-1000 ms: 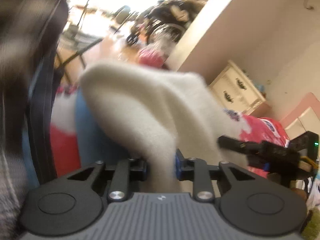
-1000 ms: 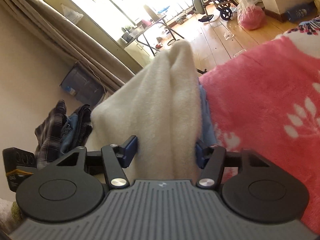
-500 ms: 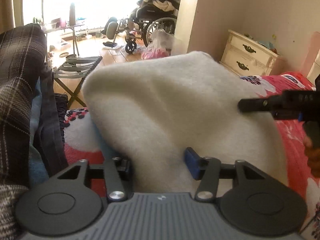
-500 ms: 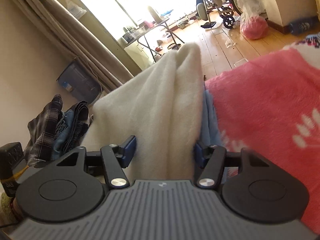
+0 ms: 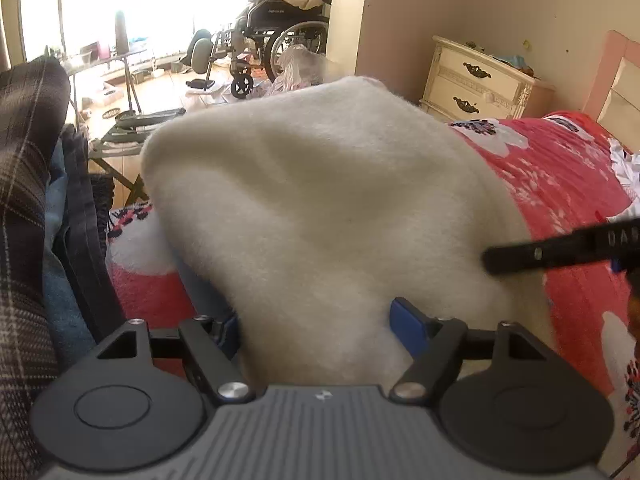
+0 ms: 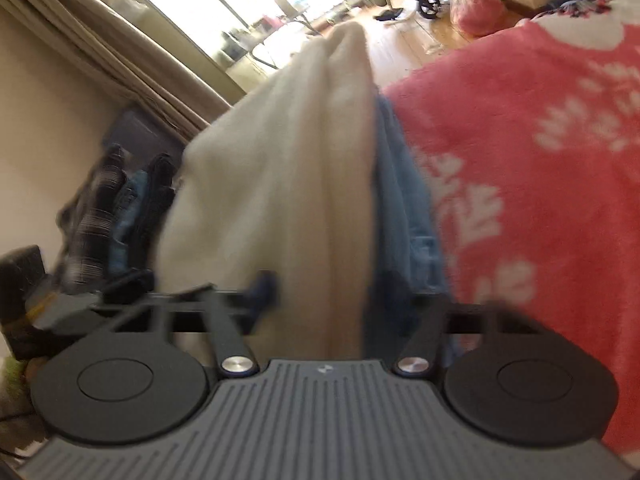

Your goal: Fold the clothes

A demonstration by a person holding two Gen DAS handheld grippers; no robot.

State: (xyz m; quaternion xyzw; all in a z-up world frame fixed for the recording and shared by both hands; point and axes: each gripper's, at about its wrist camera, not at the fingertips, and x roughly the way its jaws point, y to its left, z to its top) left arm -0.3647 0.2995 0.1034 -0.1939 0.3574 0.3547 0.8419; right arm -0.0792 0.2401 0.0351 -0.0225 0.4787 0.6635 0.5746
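Observation:
A cream fleece garment lies heaped on the pink floral blanket, over a blue denim piece. My left gripper has its jaws opening wide; the fleece bulges between the blue pads without being pinched. In the right wrist view, which is blurred, the fleece stands as a tall fold. My right gripper is closing on that fold, its pads against the cloth. One black finger of the right gripper reaches in over the fleece's right edge.
A pile of plaid and denim clothes rises close on the left. Beyond the bed stand a cream nightstand, a wheelchair and a folding table on the wooden floor. Curtains hang along the wall.
The left jaws went from pinching a narrow fold to standing wide, and that view rolled level. The right jaws narrowed on the fold as the right gripper slid along the bed.

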